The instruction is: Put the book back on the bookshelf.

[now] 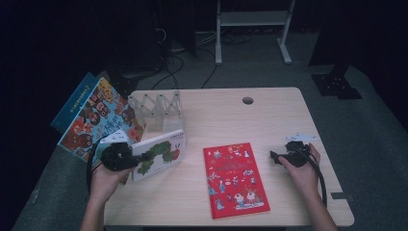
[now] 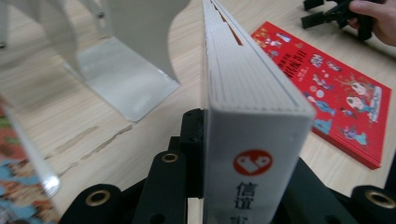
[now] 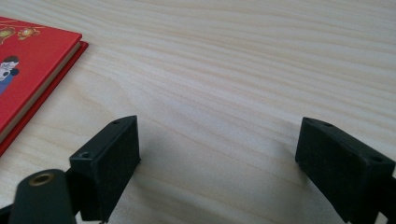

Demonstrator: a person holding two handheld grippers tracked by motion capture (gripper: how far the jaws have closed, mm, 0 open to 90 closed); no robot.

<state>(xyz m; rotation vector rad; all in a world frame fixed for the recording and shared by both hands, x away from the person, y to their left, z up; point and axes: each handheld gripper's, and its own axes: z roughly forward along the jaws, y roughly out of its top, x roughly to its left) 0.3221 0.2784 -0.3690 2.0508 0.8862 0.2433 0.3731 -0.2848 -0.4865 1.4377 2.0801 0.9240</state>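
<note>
1. dark curtains and a grey floor are surrounding a pale wooden table (image 1: 269,110), with cables trailing behind it.
2. the left gripper (image 1: 126,158) is clamping the caterpillar board book (image 1: 159,155) by its spine end, holding it raised on edge near the table's left side; in the left gripper view the thick white page block (image 2: 243,79) is sitting squeezed between the black jaws.
3. judging by those thick card pages, the book is looking stiff and fairly heavy for its size, so it should not be bending; its glossy cover may be slipping if gripped too near a corner, so taking it deep across the spine seems safest.
4. the right gripper (image 1: 275,157) is resting low over bare wood, its jaws standing wide apart with nothing between them.
5. the red picture book (image 1: 235,179) is lying flat mid-table, just beside the right gripper; thinner, it would likely be needing a lift at one edge.
6. the clear expanding book rack (image 1: 156,109) is standing at the back left, its slots looking unoccupied, while two more picture books (image 1: 98,118) are leaning by the table's left edge.
</note>
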